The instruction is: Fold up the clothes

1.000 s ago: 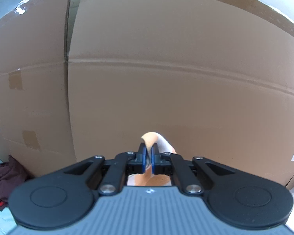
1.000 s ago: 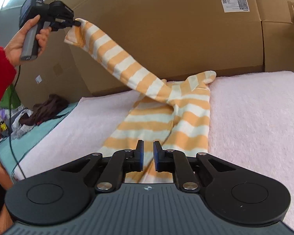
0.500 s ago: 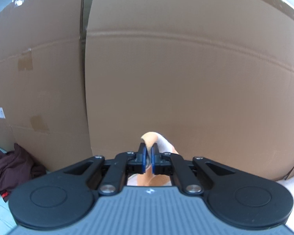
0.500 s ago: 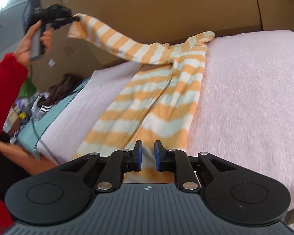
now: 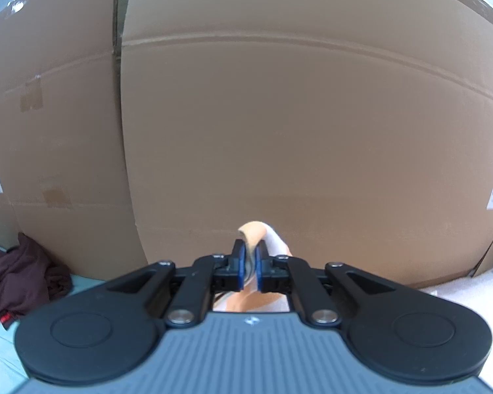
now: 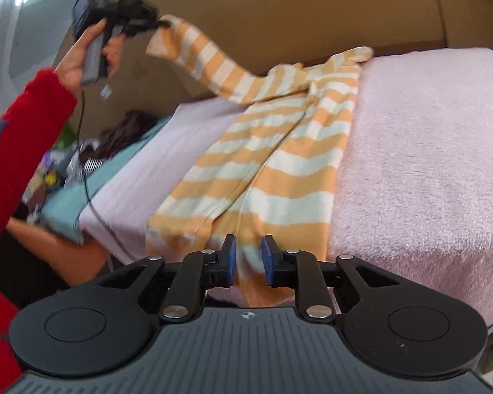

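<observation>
Both grippers are in my hands over the pink blanket (image 6: 427, 151), and they stand differently. Clamped tight in my left gripper (image 5: 250, 262) is the end of one sleeve of the striped garment (image 6: 279, 151); in the left wrist view the orange and white cloth pokes up between the blue pads (image 5: 239, 264), with the cardboard wall (image 5: 295, 124) filling everything behind it. From the right wrist view, my left hand (image 6: 88, 55), in a red sleeve (image 6: 13, 124), holds that gripper up above the blanket's far left corner, so the sleeve hangs in the air in a slanting line down to the garment's shoulder.

My right gripper (image 6: 249, 256) has just been opening its jaws; they stand a narrow way apart over the garment's near hem, and the pads press on nothing, though cloth shows in the gap beyond them.

The garment's body lies lengthwise on the blanket, folded along its middle, running from the near edge toward the cardboard wall. Off the blanket's left side a dark maroon heap of clothing (image 5: 19, 279) rests on a teal sheet (image 6: 65, 203).
</observation>
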`<act>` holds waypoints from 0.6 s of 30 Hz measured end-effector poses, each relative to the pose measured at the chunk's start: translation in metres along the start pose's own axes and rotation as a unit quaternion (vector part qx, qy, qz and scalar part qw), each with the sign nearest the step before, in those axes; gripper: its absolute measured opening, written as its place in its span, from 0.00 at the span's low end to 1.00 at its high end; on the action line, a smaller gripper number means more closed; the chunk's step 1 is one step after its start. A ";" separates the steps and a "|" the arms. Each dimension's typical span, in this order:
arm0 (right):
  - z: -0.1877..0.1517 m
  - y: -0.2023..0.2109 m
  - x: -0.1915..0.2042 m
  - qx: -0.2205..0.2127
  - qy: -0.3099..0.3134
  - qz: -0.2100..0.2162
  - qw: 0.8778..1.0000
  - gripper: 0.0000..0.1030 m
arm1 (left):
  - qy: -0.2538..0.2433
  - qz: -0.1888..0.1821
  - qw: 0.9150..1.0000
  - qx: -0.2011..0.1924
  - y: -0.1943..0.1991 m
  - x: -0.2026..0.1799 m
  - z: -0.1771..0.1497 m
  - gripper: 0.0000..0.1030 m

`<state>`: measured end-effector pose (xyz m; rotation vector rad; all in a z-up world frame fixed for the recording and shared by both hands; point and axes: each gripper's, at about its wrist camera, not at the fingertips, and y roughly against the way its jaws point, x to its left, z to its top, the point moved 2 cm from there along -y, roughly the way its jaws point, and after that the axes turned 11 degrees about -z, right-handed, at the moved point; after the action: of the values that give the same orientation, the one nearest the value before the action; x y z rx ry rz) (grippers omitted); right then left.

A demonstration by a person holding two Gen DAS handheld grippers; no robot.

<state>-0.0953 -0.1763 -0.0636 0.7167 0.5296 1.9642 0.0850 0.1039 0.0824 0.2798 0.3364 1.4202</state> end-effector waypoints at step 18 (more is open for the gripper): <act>-0.042 0.005 0.002 0.048 0.110 -0.016 0.993 0.02 | 0.006 -0.017 1.000 0.013 -0.037 0.004 -0.010 0.06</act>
<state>-0.1273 -0.1796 -0.0904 0.5483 0.7685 2.0104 0.1153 0.1033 0.0590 0.2863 0.3677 1.3844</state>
